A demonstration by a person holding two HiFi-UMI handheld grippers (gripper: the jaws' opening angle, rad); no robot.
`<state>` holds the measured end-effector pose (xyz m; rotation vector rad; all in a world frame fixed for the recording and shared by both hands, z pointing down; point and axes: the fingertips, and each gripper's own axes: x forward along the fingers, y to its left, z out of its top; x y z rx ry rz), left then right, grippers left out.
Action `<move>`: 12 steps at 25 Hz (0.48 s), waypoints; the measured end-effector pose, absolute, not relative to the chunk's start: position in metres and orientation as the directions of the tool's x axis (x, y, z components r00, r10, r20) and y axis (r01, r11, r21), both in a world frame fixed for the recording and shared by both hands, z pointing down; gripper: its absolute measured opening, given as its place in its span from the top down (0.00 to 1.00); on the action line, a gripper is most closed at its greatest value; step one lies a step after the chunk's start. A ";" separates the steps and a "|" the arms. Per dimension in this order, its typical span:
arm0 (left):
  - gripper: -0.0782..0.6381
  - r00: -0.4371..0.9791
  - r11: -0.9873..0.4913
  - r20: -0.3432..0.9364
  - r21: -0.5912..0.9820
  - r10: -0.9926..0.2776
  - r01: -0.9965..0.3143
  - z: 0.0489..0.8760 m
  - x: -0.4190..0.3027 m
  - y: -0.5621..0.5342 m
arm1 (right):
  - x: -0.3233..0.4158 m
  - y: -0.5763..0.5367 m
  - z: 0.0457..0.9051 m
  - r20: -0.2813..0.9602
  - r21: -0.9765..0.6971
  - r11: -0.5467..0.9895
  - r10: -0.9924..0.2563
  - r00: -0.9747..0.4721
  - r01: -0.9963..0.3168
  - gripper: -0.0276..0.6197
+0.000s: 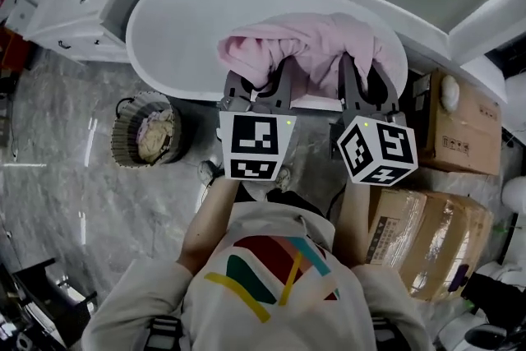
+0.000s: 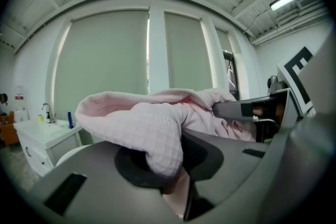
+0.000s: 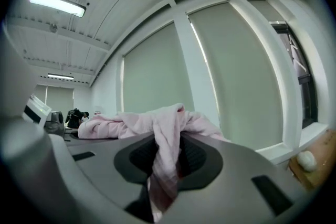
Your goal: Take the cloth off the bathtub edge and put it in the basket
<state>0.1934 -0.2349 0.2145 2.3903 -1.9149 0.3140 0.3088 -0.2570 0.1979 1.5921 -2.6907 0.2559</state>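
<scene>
A pink cloth (image 1: 300,49) hangs bunched in the air over the near rim of the white bathtub (image 1: 189,8), held up at both ends. My left gripper (image 1: 261,82) is shut on its left part; in the left gripper view the waffle-textured cloth (image 2: 142,128) spills over the jaws. My right gripper (image 1: 360,76) is shut on the right part, where a fold of cloth (image 3: 165,160) is pinched between the dark pads. The woven basket (image 1: 148,130) stands on the floor to the left, below the tub, with some fabric inside it.
Cardboard boxes (image 1: 456,127) are stacked on the floor at the right. A white vanity with a tap (image 1: 78,0) stands at the upper left. Grey marble floor (image 1: 57,119) spreads around the basket. The person's torso fills the bottom of the head view.
</scene>
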 end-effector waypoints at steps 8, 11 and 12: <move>0.77 0.041 -0.054 0.169 -0.072 -0.985 -0.996 0.212 0.068 -0.214 | 0.183 -0.249 0.198 0.099 -0.150 0.622 -0.764 -0.638 -0.768 0.82; 0.77 0.014 -0.025 0.157 -0.068 -0.988 -0.997 0.205 0.030 -0.208 | 0.145 -0.245 0.191 0.093 -0.143 0.648 -0.744 -0.662 -0.748 0.82; 0.77 0.005 -0.015 0.155 -0.062 -0.988 -0.998 0.205 0.018 -0.204 | 0.132 -0.242 0.189 0.094 -0.136 0.656 -0.737 -0.669 -0.742 0.82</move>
